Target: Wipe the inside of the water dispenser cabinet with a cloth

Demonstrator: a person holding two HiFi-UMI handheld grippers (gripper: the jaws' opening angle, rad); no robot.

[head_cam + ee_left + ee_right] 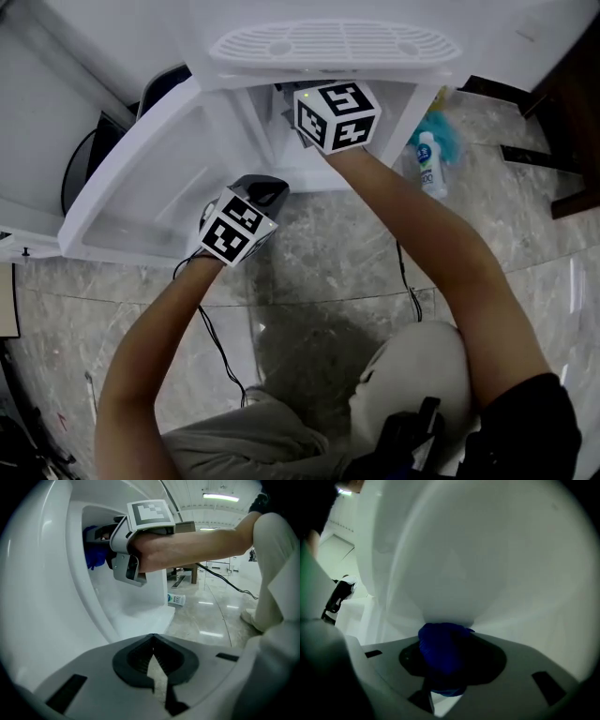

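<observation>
The white water dispenser (337, 47) stands with its lower cabinet open. My right gripper (445, 645) reaches up inside the cabinet, shut on a bunched blue cloth (440, 651) that presses against the white inner wall (487, 564). In the head view only its marker cube (337, 114) shows, and the jaws are hidden in the cabinet. The left gripper view shows the blue cloth (95, 555) high inside the opening. My left gripper (153, 657) is shut on nothing and hangs just outside, beside the open door (141, 178).
A white plastic bottle (429, 164) lies on the marble floor right of the dispenser, next to a teal object (442, 131). A black cable (220, 347) runs across the floor. Dark furniture (572, 122) stands at far right.
</observation>
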